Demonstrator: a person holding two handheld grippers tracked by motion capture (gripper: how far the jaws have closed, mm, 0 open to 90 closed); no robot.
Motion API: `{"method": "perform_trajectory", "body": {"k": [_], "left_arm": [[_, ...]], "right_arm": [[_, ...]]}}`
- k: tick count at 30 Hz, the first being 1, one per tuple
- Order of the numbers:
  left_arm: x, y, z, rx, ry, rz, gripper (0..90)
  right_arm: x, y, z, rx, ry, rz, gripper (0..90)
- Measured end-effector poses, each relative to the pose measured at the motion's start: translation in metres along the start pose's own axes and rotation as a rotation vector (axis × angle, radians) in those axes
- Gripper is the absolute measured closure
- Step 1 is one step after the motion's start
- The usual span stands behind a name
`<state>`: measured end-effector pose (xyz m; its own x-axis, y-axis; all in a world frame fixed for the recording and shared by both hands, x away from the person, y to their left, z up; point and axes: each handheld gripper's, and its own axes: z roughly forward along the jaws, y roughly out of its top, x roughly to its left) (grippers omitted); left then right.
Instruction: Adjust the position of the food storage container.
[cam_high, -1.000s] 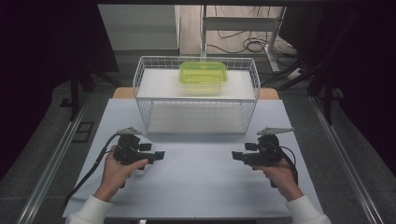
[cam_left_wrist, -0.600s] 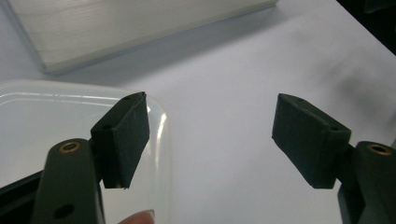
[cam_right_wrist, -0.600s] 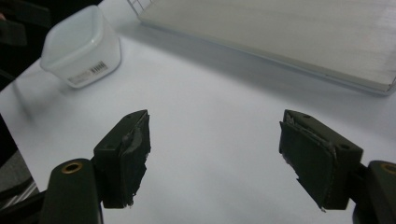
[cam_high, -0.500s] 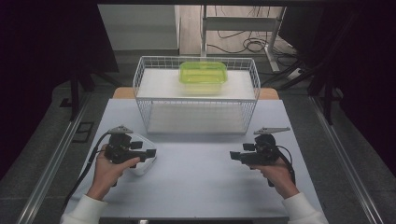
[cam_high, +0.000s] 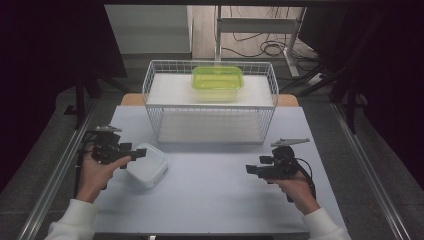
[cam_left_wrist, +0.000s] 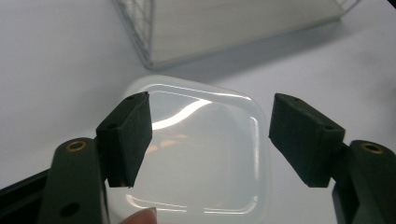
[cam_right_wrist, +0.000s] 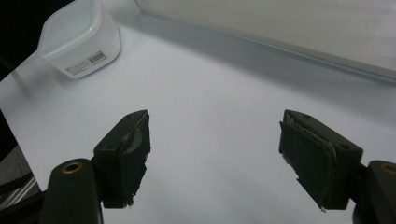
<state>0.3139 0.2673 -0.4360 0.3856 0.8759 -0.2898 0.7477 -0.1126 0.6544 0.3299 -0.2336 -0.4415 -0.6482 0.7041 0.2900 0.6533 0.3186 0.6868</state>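
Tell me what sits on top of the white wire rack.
A lime-green lidded container sits on the white shelf board of the wire rack, toward the back and right of centre. Its lid is on, so its contents are hidden.

White container: side label with barcode; print too small to read; no other text

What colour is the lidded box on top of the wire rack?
Translucent lime green, clearest in the high view.
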Motion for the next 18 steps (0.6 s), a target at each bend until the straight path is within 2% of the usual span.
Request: {"method": "perform_trajectory", "body": {"k": [4,10,13,16,18], "left_arm": [[0.015,0.004,0.004,0.033,0.041,-0.014,32.8],[0.031,0.001,0.011,0.077,0.067,-0.031,38.2],[0.038,-0.002,0.014,0.083,0.081,-0.043,41.9],[0.049,-0.006,0.016,0.094,0.090,-0.058,47.6],[0.055,-0.008,0.017,0.113,0.095,-0.055,54.8]], "right_arm": [[-0.001,-0.001,-0.001,0.001,-0.006,0.006,24.8],[-0.004,-0.003,-0.001,0.006,-0.013,0.018,24.8],[-0.004,-0.004,-0.001,0.011,-0.013,0.020,24.8],[-0.005,-0.005,-0.001,0.011,-0.016,0.019,24.7],[-0.005,-0.005,-0.001,0.009,-0.016,0.021,24.8]]}}
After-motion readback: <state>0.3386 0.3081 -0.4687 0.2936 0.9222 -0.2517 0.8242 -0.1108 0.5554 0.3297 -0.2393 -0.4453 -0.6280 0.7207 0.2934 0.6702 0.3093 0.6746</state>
